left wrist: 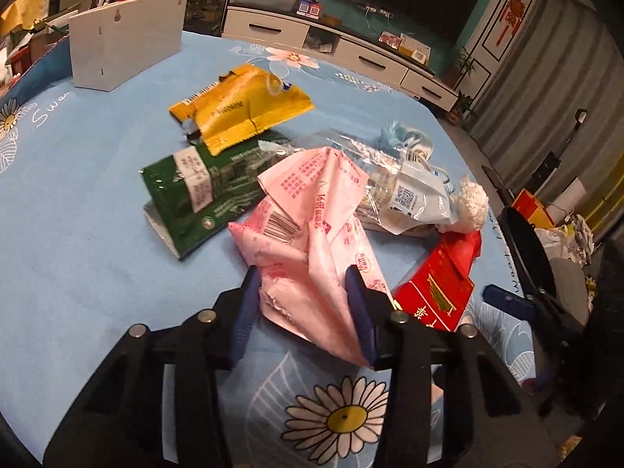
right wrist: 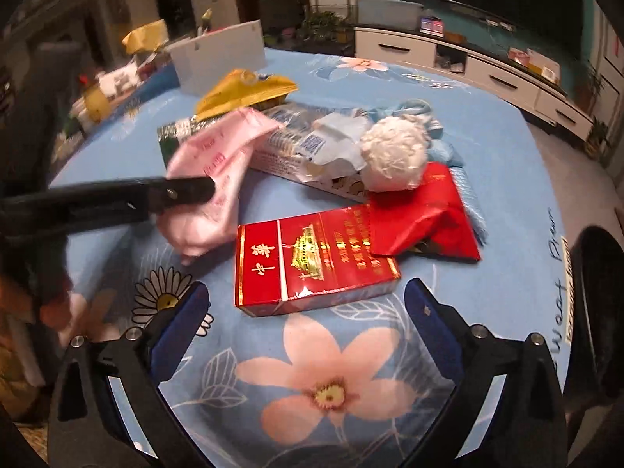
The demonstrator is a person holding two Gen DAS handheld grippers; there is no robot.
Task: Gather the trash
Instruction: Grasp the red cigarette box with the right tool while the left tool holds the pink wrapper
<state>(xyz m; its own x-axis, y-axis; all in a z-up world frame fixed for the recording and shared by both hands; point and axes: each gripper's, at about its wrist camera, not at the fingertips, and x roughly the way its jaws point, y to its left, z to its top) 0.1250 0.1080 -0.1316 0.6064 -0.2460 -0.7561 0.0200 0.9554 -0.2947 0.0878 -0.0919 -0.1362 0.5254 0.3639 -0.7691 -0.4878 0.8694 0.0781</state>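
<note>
A pile of trash lies on the blue flowered tablecloth (left wrist: 78,234). My left gripper (left wrist: 302,284) is shut on a crumpled pink wrapper (left wrist: 312,234), its blue fingers pressing both sides; it shows in the right wrist view (right wrist: 210,171) too. Behind it lie a green packet (left wrist: 195,199), a yellow packet (left wrist: 241,109) and a clear bag with a white label (left wrist: 405,191). A red cigarette box (right wrist: 312,265) lies in front of my right gripper (right wrist: 304,304), which is open and empty. A white tissue ball (right wrist: 394,156) rests on red paper (right wrist: 433,210).
A white upright box (left wrist: 124,39) stands at the table's far left. A light blue ribbon (right wrist: 413,111) lies behind the tissue ball. Clutter sits off the table's far left edge. A white TV cabinet (left wrist: 351,50) stands beyond the table.
</note>
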